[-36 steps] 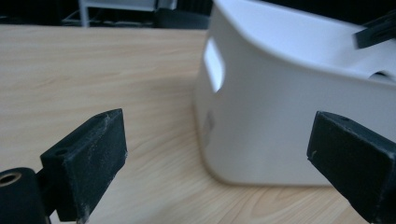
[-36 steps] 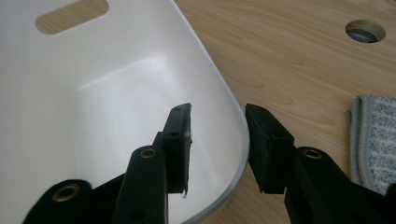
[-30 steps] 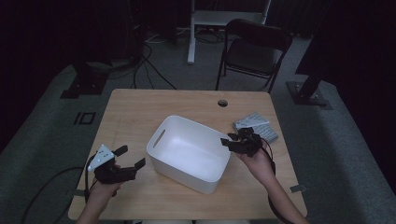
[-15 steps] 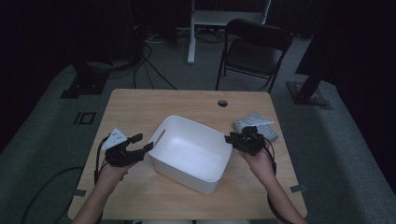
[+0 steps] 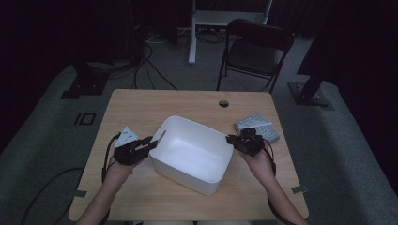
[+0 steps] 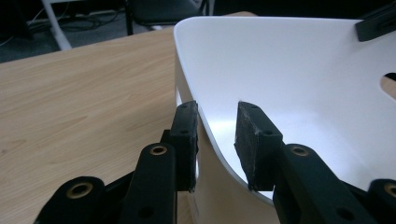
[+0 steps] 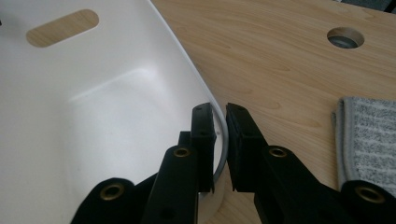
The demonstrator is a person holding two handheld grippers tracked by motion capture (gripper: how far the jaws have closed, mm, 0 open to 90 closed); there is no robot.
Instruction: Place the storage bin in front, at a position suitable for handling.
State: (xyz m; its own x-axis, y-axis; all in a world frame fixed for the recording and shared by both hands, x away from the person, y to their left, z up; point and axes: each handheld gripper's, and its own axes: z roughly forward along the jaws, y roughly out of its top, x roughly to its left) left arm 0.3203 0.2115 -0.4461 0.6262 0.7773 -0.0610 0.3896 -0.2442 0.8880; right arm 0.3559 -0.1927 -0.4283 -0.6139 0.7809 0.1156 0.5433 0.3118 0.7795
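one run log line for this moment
right hand-held gripper: shut on white plastic bin rim | left hand-held gripper: closing, straddles rim

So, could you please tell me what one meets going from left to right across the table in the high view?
Left tongs at the tub's left rim → white tub → right tongs on its right rim → folded grey cloths.
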